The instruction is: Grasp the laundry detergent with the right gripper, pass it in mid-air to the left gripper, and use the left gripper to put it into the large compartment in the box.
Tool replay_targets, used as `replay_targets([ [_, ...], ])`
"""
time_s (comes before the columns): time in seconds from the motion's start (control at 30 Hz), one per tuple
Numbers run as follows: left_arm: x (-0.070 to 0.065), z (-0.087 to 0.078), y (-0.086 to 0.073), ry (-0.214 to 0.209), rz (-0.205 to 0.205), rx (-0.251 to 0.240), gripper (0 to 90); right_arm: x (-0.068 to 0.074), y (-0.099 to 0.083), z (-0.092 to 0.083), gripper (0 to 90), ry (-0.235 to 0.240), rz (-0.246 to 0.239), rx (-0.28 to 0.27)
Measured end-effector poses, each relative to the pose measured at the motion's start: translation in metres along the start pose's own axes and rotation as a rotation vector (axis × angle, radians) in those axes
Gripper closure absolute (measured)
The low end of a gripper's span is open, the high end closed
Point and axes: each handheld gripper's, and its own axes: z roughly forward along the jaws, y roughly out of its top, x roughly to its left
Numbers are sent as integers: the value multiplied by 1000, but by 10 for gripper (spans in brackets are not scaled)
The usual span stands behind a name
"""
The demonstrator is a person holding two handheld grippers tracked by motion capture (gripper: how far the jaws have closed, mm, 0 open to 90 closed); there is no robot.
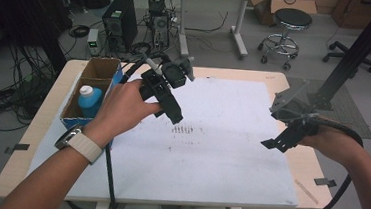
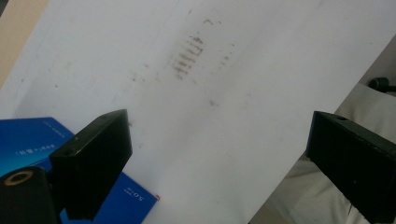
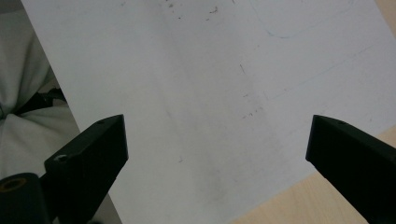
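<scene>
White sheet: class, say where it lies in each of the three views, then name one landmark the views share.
High view: the sheet covers most of the tabletop, centre.
Left gripper view: the sheet runs as a broad band from the top down to the bottom centre.
Right gripper view: the sheet spans the middle and top.
Shared landmark: the bare wooden table edge, top left in the left gripper view, bottom right in the right gripper view.

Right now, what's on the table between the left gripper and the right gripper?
In the high view, bare white sheet lies between the left gripper and the right gripper, with dark smudge marks near the left one.
</scene>
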Motion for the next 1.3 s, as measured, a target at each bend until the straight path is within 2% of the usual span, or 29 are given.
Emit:
replay_targets([
  [0.33, -11, 13, 7, -19, 103, 15, 72, 0, 4, 3, 54, 11, -8, 24],
  [0.67, -24, 19, 15, -47, 211, 12, 73, -2, 7, 4, 54, 18, -12, 37],
  [0.87, -25, 19, 20, -51, 222, -2, 73, -2, 10, 4, 54, 22, -14, 37],
  [1.2, -29, 20, 25, -76, 279, 1, 73, -3, 13, 6, 54, 28, -16, 38],
  [1.3, -28, 20, 25, -85, 277, -6, 75, -4, 14, 6, 54, 28, -18, 36],
])
